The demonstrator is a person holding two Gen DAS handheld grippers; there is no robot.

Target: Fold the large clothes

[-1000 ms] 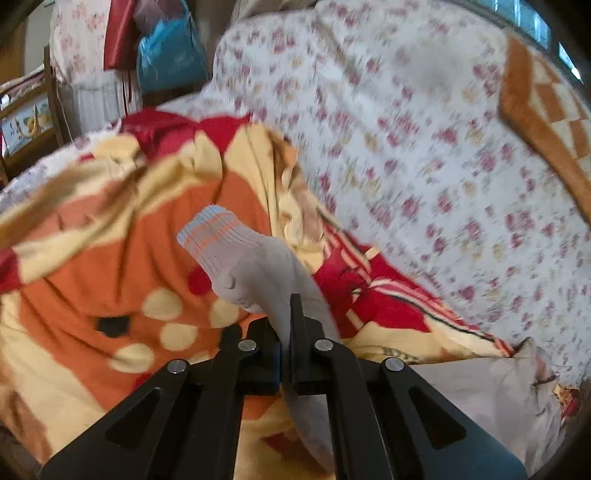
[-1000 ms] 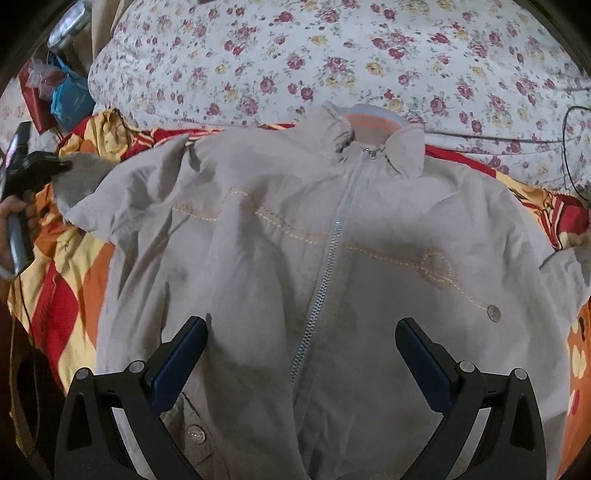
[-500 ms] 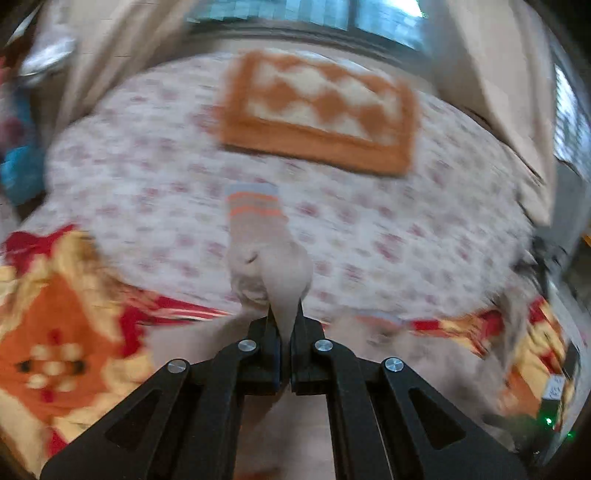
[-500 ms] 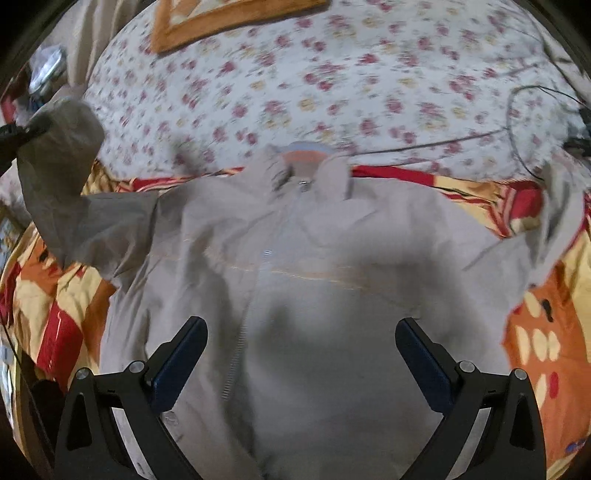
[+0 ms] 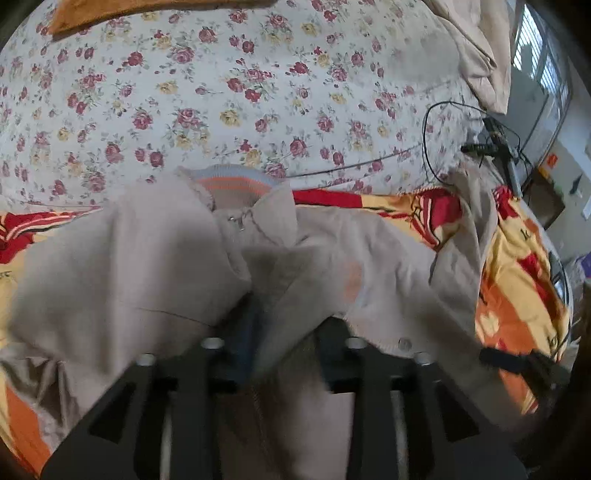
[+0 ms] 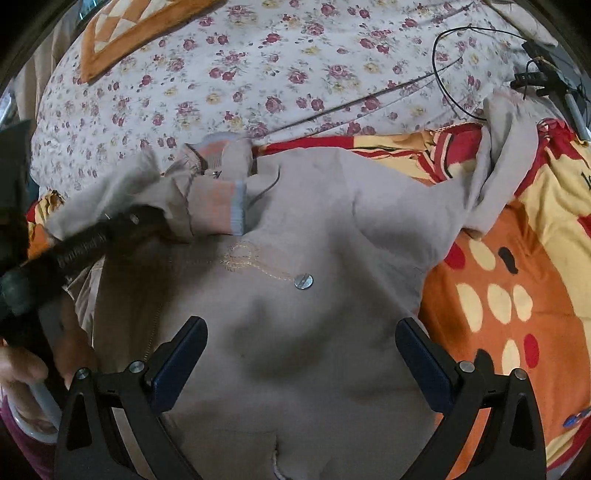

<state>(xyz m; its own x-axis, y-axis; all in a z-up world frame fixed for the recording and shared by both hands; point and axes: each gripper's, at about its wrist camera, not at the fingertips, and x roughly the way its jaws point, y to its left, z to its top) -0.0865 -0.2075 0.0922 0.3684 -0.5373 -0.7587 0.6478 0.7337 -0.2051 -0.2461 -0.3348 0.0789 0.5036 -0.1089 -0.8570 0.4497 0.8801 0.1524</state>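
Observation:
A beige zip jacket (image 6: 314,314) lies face up on the bed, its striped collar (image 5: 236,184) at the far side. One sleeve (image 5: 129,266) is folded across the chest, and its striped cuff (image 6: 221,206) lies near the collar. My left gripper (image 5: 284,328) sits at that sleeve. Its jaws are opening, and loose sleeve cloth drapes over and between them without being pinched. In the right wrist view the left gripper (image 6: 140,221) comes in from the left. My right gripper (image 6: 301,343) hangs open over the jacket's front, holding nothing. The other sleeve (image 6: 506,147) lies out to the right.
Under the jacket is an orange, red and yellow blanket (image 6: 517,277), with a floral sheet (image 5: 221,92) beyond it. A black cable (image 6: 443,74) runs over the sheet to a device at the far right. An orange checked cushion (image 6: 122,33) sits at the back left. A person's hand (image 6: 22,365) holds the left gripper.
The left gripper swung the sleeve from the left side over onto the jacket's chest, and its jaws have parted. The right gripper drifted rightward over the jacket, still open.

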